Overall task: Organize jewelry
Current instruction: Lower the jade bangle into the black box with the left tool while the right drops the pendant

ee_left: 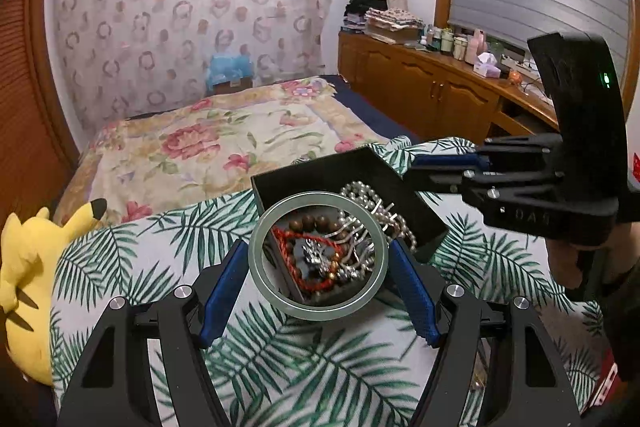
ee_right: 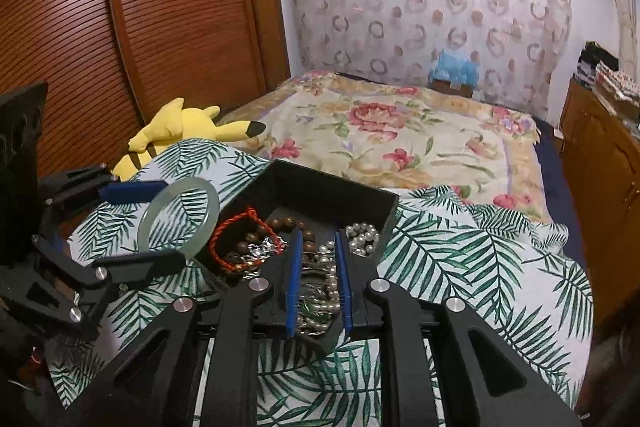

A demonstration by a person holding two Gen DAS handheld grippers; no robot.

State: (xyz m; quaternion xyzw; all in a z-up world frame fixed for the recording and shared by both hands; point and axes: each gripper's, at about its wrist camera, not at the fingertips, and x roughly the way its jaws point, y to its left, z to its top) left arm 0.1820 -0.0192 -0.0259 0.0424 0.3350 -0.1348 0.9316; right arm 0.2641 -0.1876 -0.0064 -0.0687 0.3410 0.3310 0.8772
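A black open box [ee_left: 352,169] [ee_right: 320,191] sits on a palm-leaf cloth and holds a red cord bracelet [ee_left: 316,279] [ee_right: 232,223], brown wooden beads [ee_right: 288,225], silver pieces and a pearl string [ee_left: 372,195] [ee_right: 364,235]. My left gripper [ee_left: 318,259] is shut on a pale green jade bangle [ee_left: 318,309] [ee_right: 180,211] and holds it upright just above the box's near-left edge. My right gripper [ee_right: 318,239] hovers over the box's right half, jaws a narrow gap apart and empty; it also shows in the left wrist view [ee_left: 440,167].
A yellow plush toy [ee_left: 28,267] [ee_right: 180,131] lies left of the cloth. A bed with a floral quilt [ee_left: 224,139] [ee_right: 400,139] is behind. A wooden cabinet [ee_left: 432,87] with bottles stands at the right, and a louvred wardrobe [ee_right: 140,27] at the left.
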